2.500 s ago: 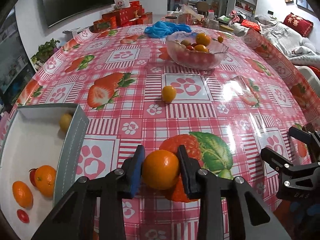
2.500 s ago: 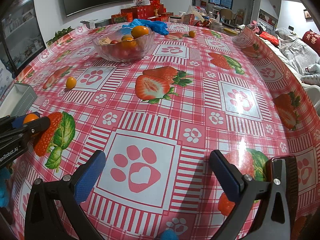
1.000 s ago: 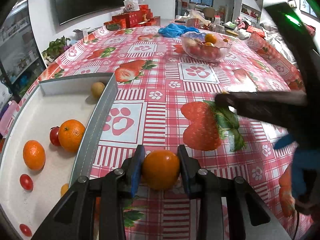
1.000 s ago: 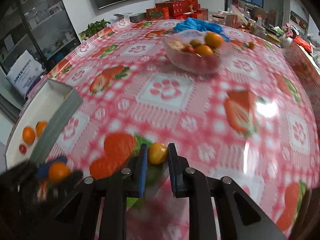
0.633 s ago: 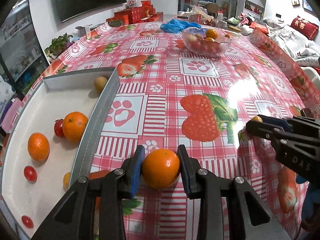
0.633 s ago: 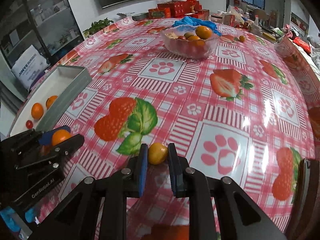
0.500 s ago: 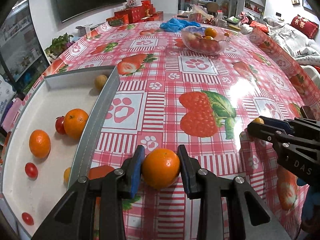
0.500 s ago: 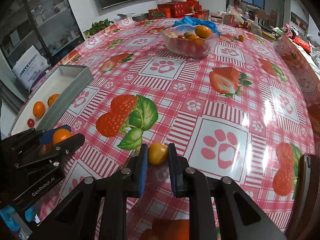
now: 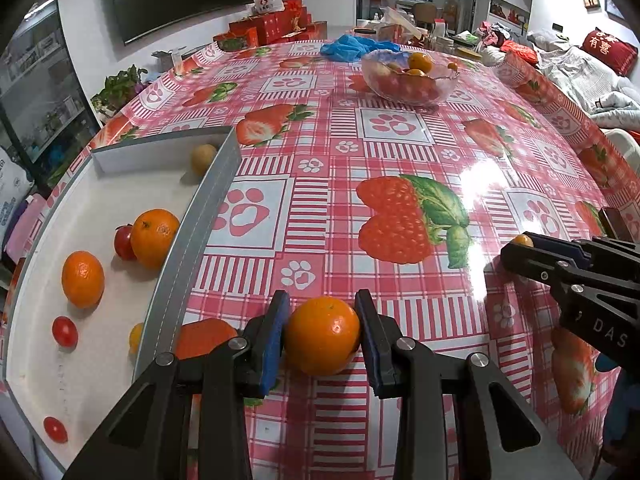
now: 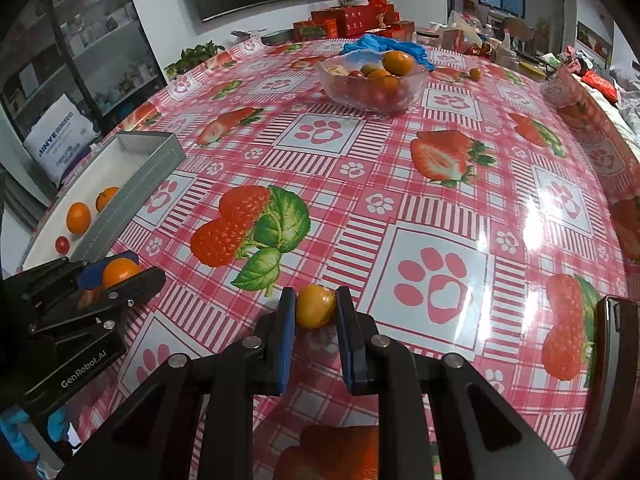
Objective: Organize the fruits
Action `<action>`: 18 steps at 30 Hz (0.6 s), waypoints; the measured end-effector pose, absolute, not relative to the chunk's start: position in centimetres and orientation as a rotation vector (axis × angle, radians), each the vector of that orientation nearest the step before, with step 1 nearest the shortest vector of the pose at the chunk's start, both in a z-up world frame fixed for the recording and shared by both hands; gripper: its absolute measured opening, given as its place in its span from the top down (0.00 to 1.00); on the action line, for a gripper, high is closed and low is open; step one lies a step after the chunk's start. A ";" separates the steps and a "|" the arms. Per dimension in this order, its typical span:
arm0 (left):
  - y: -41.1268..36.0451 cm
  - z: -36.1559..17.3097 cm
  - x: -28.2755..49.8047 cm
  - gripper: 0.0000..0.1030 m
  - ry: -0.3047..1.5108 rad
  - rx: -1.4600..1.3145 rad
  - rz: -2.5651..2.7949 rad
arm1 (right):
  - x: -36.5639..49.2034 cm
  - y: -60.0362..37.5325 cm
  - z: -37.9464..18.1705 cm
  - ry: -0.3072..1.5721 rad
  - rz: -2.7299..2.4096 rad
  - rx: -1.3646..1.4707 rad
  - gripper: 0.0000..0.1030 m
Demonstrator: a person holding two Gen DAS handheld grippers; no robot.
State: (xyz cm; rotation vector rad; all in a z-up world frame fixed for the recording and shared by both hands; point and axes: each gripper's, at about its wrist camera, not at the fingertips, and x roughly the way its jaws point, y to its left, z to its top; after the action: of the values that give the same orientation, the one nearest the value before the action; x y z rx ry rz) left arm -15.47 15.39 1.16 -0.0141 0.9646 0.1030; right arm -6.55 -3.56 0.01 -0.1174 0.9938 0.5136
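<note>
My left gripper (image 9: 322, 334) is shut on an orange (image 9: 322, 335), held above the table just right of the grey-walled tray (image 9: 188, 240). The tray holds two oranges (image 9: 154, 237), cherry tomatoes (image 9: 64, 331) and a small yellow-brown fruit (image 9: 202, 159). My right gripper (image 10: 315, 312) is shut on a small yellow-orange kumquat (image 10: 315, 311) above the tablecloth; it shows at the right in the left wrist view (image 9: 524, 242). The left gripper with its orange (image 10: 119, 273) shows at the left of the right wrist view, beside the tray (image 10: 132, 196).
A glass bowl (image 9: 408, 80) of mixed fruit stands at the far side of the table, also in the right wrist view (image 10: 372, 84). A blue cloth (image 10: 384, 46) and red boxes (image 9: 276, 26) lie behind it. A lone kumquat (image 10: 475, 73) sits near the bowl.
Over the last half second both grippers have drifted slightly, keeping their fruits. Earlier, the right gripper was open and then shut on the kumquat; the left carried its orange toward the tray.
</note>
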 end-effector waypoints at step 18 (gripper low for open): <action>15.4 1.1 -15.6 0.66 0.963 -0.013 0.103 | -6.6 -3.6 0.0 0.995 0.511 -0.114 0.79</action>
State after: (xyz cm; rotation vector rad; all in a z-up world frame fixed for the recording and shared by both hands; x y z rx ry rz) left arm -15.58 15.40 1.13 -0.0129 0.9630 0.1034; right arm -6.57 -3.59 -0.02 -0.1136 0.9946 0.5111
